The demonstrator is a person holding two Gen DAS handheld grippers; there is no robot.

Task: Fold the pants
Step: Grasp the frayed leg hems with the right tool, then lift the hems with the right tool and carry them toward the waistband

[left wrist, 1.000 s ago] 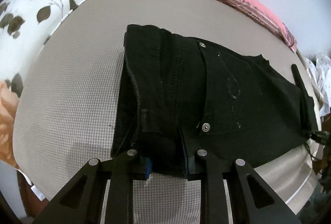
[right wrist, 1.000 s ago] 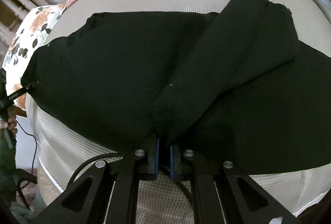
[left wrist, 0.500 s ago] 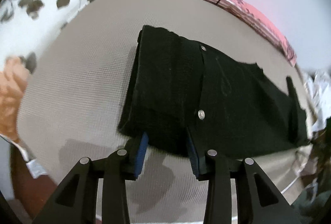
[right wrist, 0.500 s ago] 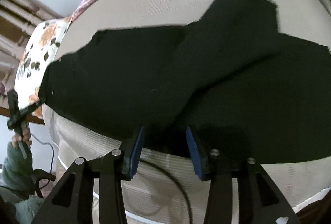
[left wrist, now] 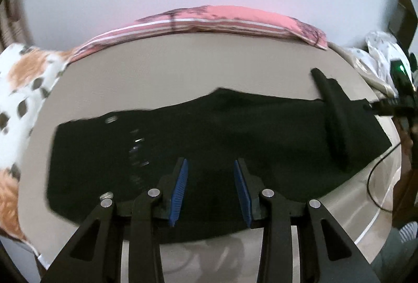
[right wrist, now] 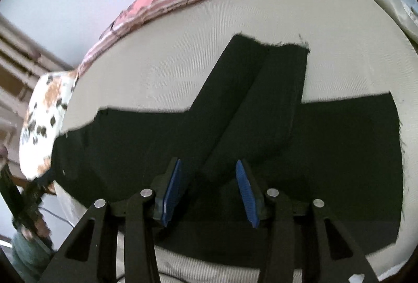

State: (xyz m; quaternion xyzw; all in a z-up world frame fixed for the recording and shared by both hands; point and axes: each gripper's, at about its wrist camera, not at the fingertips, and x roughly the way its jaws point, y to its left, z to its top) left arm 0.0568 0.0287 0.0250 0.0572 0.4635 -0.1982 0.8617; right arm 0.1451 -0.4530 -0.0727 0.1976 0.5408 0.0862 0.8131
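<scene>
The beige woven bed (left wrist: 183,69) carries the black fabric pants (left wrist: 235,131) stretched along its near edge, with open mattress beyond up to the pink striped pillow (left wrist: 222,19). Only the right wrist view shows a pant leg (right wrist: 261,89) folded diagonally across. Left claw (left wrist: 211,189) and right claw (right wrist: 209,191) have just spread and grip nothing.

Both wrist views angled down, close over shared pants (left wrist: 209,142), bed (right wrist: 169,69)
</scene>
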